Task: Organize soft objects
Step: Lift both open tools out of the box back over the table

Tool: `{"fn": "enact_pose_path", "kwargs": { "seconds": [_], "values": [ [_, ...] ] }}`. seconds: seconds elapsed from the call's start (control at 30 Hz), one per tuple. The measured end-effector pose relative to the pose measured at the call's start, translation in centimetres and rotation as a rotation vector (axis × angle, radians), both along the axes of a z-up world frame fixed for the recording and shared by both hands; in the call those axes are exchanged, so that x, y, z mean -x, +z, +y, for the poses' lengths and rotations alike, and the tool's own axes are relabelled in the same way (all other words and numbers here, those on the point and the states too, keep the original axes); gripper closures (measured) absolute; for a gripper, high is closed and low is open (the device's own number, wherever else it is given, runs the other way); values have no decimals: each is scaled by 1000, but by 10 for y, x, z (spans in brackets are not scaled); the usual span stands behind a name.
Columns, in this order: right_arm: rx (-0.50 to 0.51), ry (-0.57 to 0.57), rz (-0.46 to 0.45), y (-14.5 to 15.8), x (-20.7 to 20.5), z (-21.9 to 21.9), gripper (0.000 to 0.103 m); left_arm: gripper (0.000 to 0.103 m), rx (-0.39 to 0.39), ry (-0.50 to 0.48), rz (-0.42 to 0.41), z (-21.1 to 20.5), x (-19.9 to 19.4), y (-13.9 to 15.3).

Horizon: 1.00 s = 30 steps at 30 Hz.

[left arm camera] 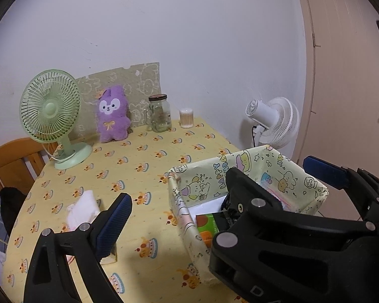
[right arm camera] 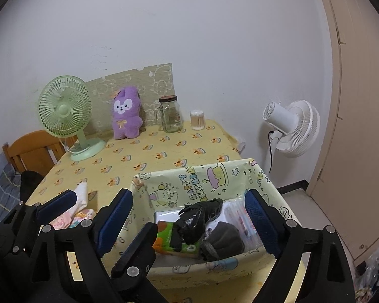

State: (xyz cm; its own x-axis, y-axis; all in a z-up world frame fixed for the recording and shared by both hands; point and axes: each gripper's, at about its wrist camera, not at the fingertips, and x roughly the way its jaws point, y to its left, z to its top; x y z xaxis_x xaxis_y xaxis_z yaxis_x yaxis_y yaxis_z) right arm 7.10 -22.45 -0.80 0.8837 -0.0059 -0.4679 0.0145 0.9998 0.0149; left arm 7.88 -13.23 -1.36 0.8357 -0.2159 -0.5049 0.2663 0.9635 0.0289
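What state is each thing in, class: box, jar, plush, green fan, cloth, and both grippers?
Box: open-topped, holding a black bag and packets.
Jar: upright, lid on.
Plush: upright against the backboard.
Green fan: standing; cannot tell whether it runs.
Cloth: lying on the table, outside the box.
Left gripper: open, empty.
Right gripper: open over the box, gripping nothing.
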Motion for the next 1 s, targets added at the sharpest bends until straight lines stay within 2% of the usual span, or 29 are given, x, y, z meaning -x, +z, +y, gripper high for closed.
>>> {"fn": "enact_pose_path", "kwargs": {
  "seconds": [0.53,1.0],
  "values": [
    [19,37,-39,11,20,36,11,5,13,36,-40,35,22,12],
    [43,66,-56,12,27,68,11,4,11,68,-48,64,30,11]
  ]
}}
